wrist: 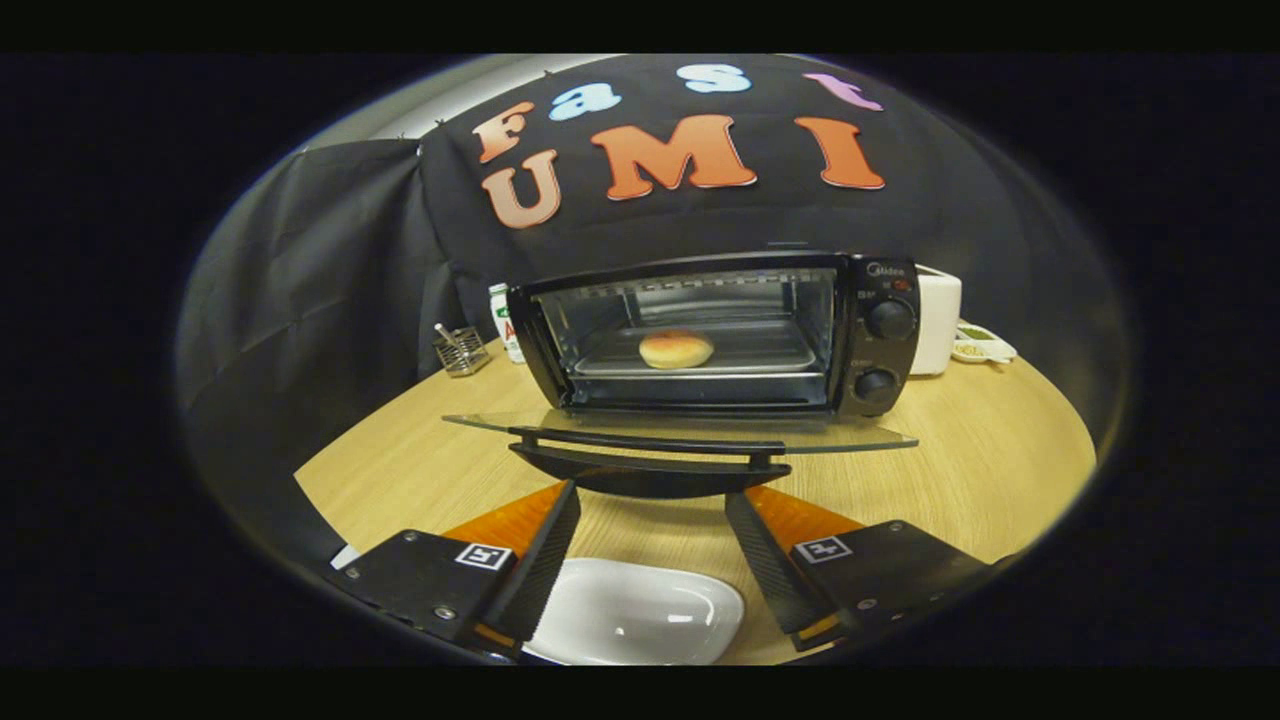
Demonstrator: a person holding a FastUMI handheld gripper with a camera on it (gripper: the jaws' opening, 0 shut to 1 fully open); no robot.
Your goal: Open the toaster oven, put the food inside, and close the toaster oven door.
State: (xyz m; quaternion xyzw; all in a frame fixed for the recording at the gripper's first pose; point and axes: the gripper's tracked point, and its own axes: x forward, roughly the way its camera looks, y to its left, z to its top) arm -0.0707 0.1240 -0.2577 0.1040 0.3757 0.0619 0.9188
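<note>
Bun is inside, the door is left to close

Black cloth hangs behind a round wooden table, and on this table stands the toaster oven with its glass door folded down flat toward the camera. The bun lies on the metal tray in the middle of the oven chamber, well beyond the fingers. So the food is already in, and by my judgement only the closing of the door is left.

The door looks stiff and a little heavy, because it is glass in a frame with a dark bar handle along its front edge. Glass is smooth and slippery, so it is better not to push on the pane. I think the best place to take hold is the handle, or to lift from under its middle, so the door swings up evenly on the hinge. It should be raised slowly, because a glass door can slam.

The gripper is open wide and it holds nothing. Its two fingers are well apart, and the handle is just ahead of the fingertips, between their lines, but I cannot tell if they touch it. Below, between the fingers, a white empty dish lies on the table.

Beside the oven there is a small wire basket on one side and a white appliance on the other side
</note>
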